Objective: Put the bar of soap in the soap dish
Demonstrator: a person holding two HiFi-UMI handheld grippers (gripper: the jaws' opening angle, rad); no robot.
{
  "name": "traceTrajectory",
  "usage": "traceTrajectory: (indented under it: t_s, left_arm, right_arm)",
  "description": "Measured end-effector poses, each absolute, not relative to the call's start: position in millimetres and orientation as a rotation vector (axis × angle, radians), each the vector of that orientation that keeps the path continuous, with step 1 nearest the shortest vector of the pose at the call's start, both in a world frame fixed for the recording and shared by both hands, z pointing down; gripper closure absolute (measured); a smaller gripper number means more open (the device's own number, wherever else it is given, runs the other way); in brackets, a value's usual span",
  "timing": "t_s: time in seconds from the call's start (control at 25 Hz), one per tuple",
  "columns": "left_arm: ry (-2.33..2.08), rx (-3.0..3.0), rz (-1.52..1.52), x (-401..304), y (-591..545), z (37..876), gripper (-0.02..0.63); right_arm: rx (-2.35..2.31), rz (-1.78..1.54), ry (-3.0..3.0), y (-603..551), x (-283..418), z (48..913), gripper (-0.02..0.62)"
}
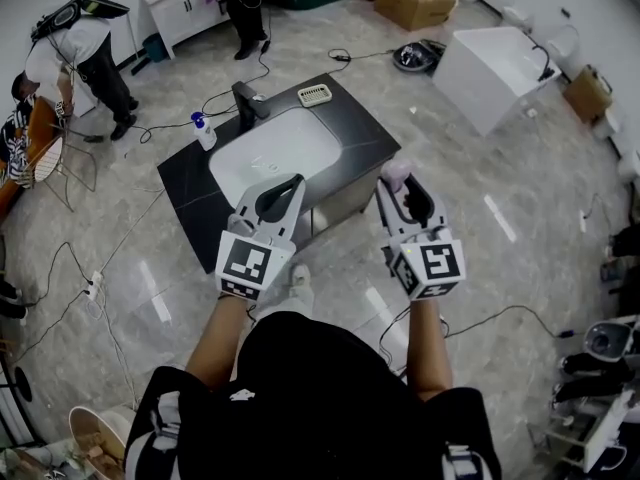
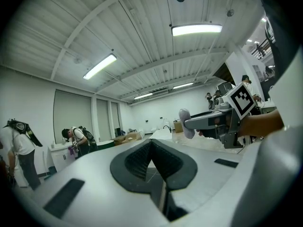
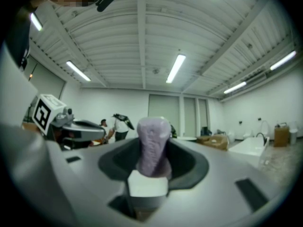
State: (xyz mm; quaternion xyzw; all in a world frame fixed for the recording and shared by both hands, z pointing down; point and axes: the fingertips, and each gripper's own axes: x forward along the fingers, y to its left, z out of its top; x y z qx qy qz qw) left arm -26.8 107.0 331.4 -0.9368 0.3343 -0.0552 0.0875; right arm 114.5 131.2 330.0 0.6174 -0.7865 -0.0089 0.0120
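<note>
- Your right gripper (image 1: 399, 182) clamps the bar of soap (image 3: 153, 141) by one end; a slick bar could squirt out.
- Left gripper (image 2: 152, 144): jaws together, empty.
- Soap dish (image 1: 314, 95) sits well apart, so it's a long carry.

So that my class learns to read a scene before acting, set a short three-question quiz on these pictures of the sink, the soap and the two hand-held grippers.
1. True or false: the left hand-held gripper has something between its jaws.
2. Multiple choice: the soap dish sits
A. inside the white basin
B. on the dark counter, at its far edge, near the faucet
C. on the floor
3. Short answer: what clamps the bar of soap?

Key: 1 false, as its jaws are together and empty; 2 B; 3 the right hand-held gripper.
</note>
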Motion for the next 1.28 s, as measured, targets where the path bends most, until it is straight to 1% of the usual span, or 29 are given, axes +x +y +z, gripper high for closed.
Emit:
traceTrajectory:
  t_s: [0.28, 0.84, 1.28]
  left_arm:
    - [0.981, -2.792, -0.140, -11.0, 47.1, 326.0, 0.581]
    - [0.992, -2.797, -0.152, -18.7, -67.5, 323.2, 0.581]
    - [0.996, -2.845, -0.131, -33.6, -126.7, 331.7, 0.581]
  right_arm:
    - [1.919, -0.030, -2.446, 72.9, 127.0, 328.4, 0.390]
    - [1.925, -0.004, -2.431, -37.1, 123.5, 326.4, 0.390]
    - [1.915, 0.022, -2.381, -88.9, 109.7, 335.7, 0.390]
